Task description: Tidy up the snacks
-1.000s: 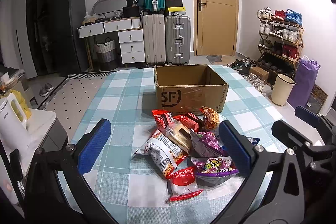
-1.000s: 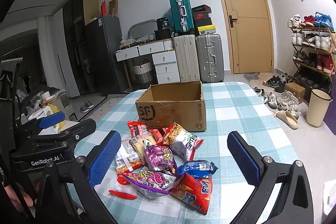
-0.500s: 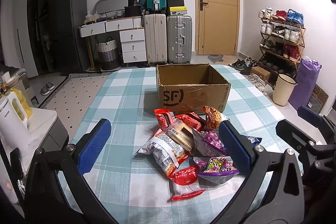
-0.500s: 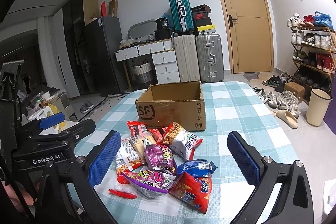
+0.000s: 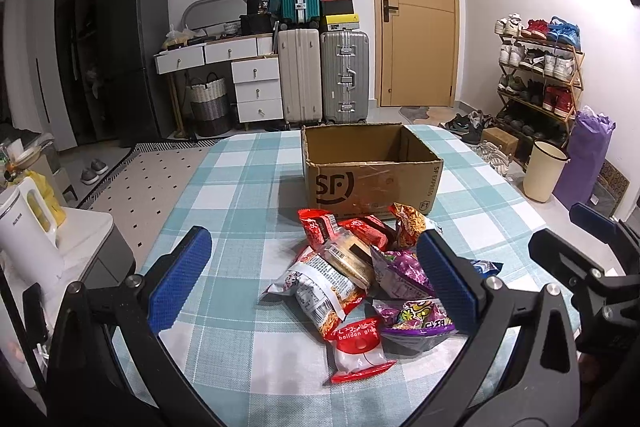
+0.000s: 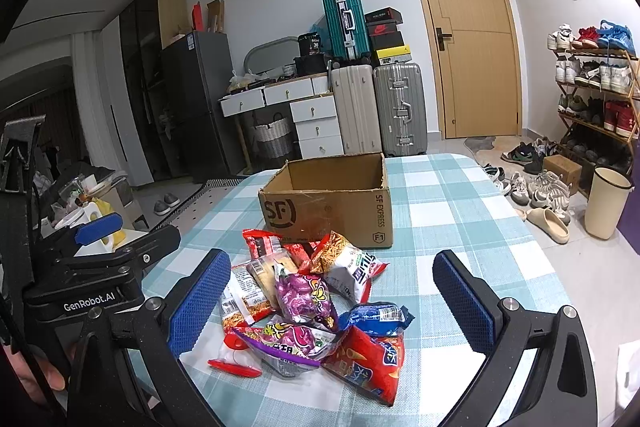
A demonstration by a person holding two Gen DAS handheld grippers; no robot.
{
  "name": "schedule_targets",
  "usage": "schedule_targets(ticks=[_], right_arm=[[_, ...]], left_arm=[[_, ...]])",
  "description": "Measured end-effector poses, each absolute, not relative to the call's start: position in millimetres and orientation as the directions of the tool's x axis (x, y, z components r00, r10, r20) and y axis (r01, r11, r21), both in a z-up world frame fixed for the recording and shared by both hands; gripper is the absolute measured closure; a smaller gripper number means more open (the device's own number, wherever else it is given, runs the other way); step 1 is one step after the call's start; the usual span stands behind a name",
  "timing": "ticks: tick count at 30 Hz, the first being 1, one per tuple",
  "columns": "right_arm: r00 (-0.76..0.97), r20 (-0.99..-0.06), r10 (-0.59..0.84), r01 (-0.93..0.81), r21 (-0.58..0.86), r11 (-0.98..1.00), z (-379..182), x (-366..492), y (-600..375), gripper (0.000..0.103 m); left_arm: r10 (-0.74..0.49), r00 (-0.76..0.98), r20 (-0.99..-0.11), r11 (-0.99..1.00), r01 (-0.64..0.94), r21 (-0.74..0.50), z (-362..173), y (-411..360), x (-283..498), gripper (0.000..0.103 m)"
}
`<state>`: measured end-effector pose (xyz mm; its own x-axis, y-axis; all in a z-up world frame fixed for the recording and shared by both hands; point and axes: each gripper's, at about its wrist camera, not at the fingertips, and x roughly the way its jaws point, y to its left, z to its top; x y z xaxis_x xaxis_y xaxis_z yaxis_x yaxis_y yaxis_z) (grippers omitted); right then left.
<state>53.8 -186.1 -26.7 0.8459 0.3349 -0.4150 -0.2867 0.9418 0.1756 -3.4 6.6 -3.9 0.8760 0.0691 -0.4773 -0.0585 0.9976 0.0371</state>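
A heap of snack packets [image 5: 360,267] [image 6: 316,303] lies on the checked tablecloth, just in front of an open brown cardboard box [image 5: 372,171] [image 6: 332,203] marked SF. The box looks empty from here. A red and white packet [image 5: 358,349] sits nearest me in the left wrist view. A red chip bag [image 6: 368,363] is nearest in the right wrist view. My left gripper [image 5: 316,279] hangs open above the near side of the heap, holding nothing. My right gripper [image 6: 332,299] is open too, with the heap between its blue pads, not touching.
The table [image 5: 240,195] has a teal checked cloth. A white kettle [image 5: 24,235] stands on a side unit at left. Suitcases [image 5: 324,75], drawers, a door and a shoe rack [image 5: 536,67] line the room behind. A cream bin [image 6: 608,203] stands on the floor at right.
Both views have shifted only slightly; the left gripper has drifted a little, so the box and snacks sit a touch further right. Both grippers stay open.
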Motion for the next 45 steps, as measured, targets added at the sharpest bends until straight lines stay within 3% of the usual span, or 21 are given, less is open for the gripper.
schedule_targets(ticks=[18,45], right_arm=[[0.836,-0.425,0.346,-0.296,0.181,0.938,-33.7,53.0,-188.7,0.000],[0.753,-0.558,0.349,-0.224,0.281,0.933,-109.3,90.9,-214.0,0.000]], left_arm=[[0.070,0.873,-0.482,0.998,-0.059,0.038,-6.0,7.8,-2.6,0.001],[0.064,0.845,-0.531,0.998,-0.061,0.023,-30.9,15.1,11.2,0.001]])
